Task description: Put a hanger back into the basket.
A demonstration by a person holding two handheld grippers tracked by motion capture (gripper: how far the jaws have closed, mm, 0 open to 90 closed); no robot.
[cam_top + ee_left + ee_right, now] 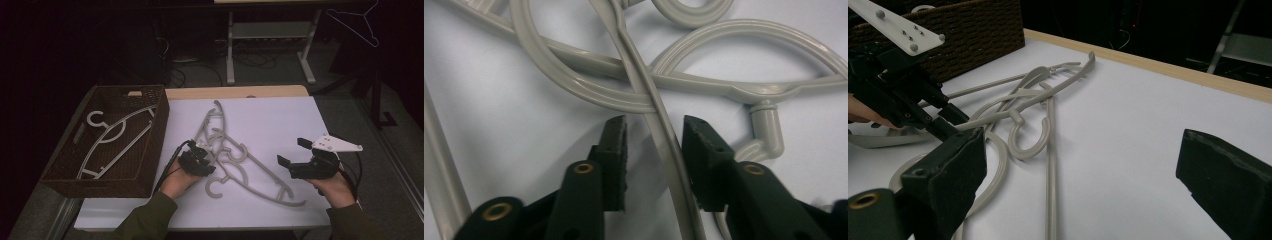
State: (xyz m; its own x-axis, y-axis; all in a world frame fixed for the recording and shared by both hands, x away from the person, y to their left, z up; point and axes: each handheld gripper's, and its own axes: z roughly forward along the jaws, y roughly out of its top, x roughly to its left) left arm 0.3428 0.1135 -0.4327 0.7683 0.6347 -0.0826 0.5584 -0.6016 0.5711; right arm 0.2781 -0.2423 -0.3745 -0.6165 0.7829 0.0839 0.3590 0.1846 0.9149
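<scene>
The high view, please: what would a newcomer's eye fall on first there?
A tangle of grey hangers sprawls mid-table on the white sheet. The left tongs are down on it, one hanger arm between their jaws with a gap at each pad. At the left, a dark woven basket holds another hanger.

Several grey plastic hangers (235, 157) lie flat in a tangled pile at the table's centre. Their hooks point toward roughly five o'clock, perhaps three hangers in all.
</scene>
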